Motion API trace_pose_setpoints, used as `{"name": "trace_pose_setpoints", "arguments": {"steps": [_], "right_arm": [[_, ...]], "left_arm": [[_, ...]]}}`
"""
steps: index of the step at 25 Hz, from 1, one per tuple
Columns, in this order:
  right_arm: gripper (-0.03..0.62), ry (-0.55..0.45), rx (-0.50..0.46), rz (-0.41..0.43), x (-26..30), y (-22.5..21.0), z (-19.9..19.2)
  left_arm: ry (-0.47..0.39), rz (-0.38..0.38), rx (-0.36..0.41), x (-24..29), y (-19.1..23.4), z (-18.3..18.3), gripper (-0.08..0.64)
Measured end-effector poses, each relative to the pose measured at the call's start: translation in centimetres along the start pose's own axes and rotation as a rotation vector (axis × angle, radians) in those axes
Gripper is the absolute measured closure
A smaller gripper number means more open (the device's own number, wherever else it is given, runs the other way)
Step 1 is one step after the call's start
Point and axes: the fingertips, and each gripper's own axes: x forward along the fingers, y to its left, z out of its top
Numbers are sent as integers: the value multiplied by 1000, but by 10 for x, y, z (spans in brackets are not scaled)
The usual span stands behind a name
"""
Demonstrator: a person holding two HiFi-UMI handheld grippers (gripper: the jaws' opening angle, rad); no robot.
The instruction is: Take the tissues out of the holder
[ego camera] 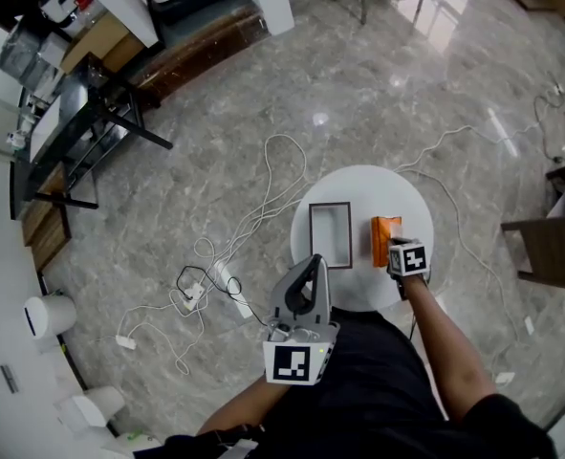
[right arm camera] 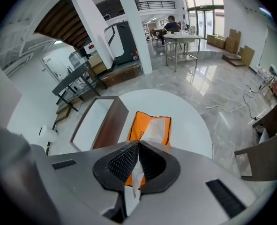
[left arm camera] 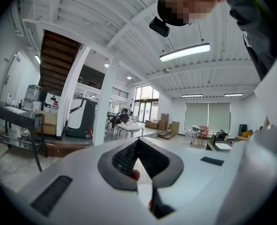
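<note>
Left gripper (ego camera: 313, 262) is raised close below the head camera, off the near left edge of the table (ego camera: 358, 185). Its marker cube (ego camera: 296, 361) faces up. It points roughly level into the room, not at the table. The left forearm (ego camera: 234, 414) runs in from the lower left. In the left gripper view the jaws meet at the tips, with nothing between the pads.

On the round white table, the holder (ego camera: 330, 206) lies left of centre. It is a brown rectangular frame whose inside shows white.

Just right of the holder, outside it and flat on the tabletop, lies the orange pack (ego camera: 385, 239). In the right gripper view there is a narrow gap between the holder wall and the pack. A white tissue (right arm camera: 153, 129) rises from the slot in the top of the pack.

Right gripper (right arm camera: 138, 143) is over the near end of the pack and points steeply down. Its marker cube (ego camera: 408, 258) is uppermost. The right forearm (ego camera: 440, 338) extends straight from the lower right toward the table. The jaws are closed on the tissue: the sheet runs up between the pads and out behind them.
</note>
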Motion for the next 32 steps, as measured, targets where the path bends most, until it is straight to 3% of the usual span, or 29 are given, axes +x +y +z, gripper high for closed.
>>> {"name": "trace_pose_setpoints", "arguments": {"steps": [21, 26, 32], "right_arm": [[578, -49, -30, 24, 19, 0, -8], [578, -62, 41, 22, 14, 3, -8], [577, -86, 60, -10, 6, 4, -7]], "left_arm": [[66, 68, 6, -38, 19, -12, 560], [72, 65, 10, -44, 25, -12, 561], [74, 33, 21, -45, 28, -8, 560]]}}
